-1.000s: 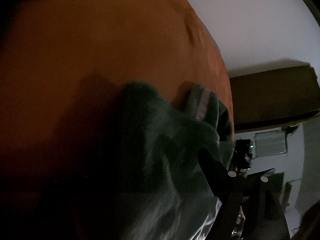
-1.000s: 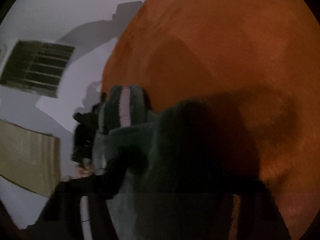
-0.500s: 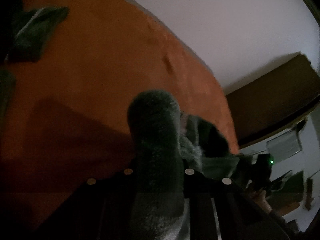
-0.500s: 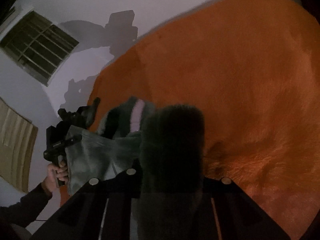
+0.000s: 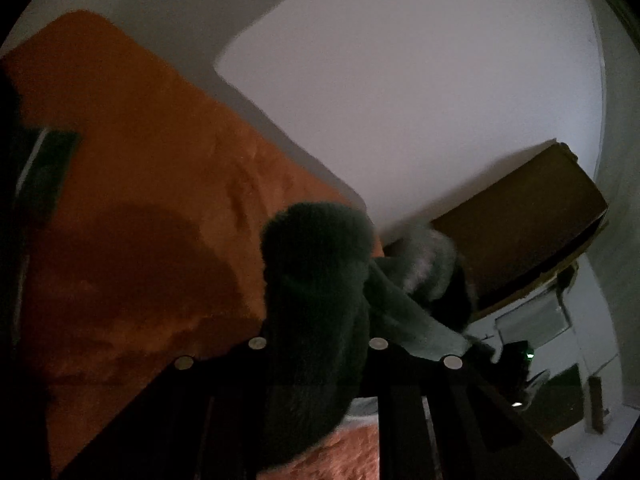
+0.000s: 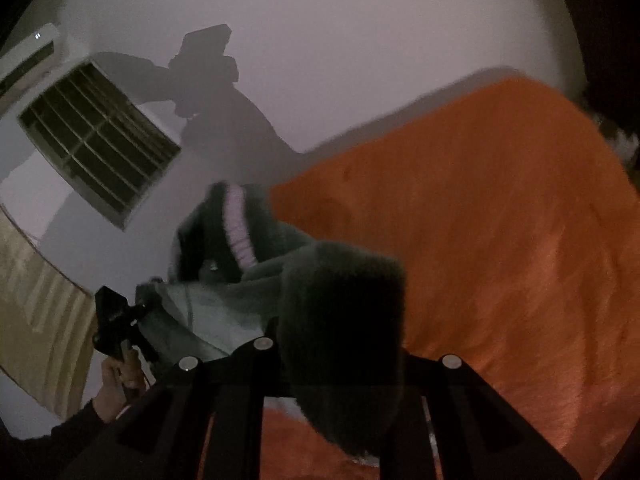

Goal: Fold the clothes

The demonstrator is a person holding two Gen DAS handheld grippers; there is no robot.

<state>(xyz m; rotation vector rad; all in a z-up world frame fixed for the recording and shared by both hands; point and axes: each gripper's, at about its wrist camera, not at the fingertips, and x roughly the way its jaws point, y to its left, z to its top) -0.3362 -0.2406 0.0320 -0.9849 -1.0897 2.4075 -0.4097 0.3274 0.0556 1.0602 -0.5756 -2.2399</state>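
1. The dark green fleece garment [image 5: 316, 292] bulges up thick between the left gripper [image 5: 316, 344] fingers, which are clamped on a bunched fold of it.
2. In the right wrist view the same garment [image 6: 344, 320] fills the right gripper [image 6: 344, 350], whose jaws are likewise pinched shut on the cloth.
3. Between the two grips the garment hangs stretched in the air above the orange blanket [image 6: 500, 248], its striped cuff [image 6: 238, 224] sticking upward.
4. A hand [image 6: 116, 384] holds the left gripper at the cloth's far end.
5. Behind stand a pale wall [image 5: 400, 100], a barred window [image 6: 100, 140] and a brown cabinet [image 5: 520, 224].
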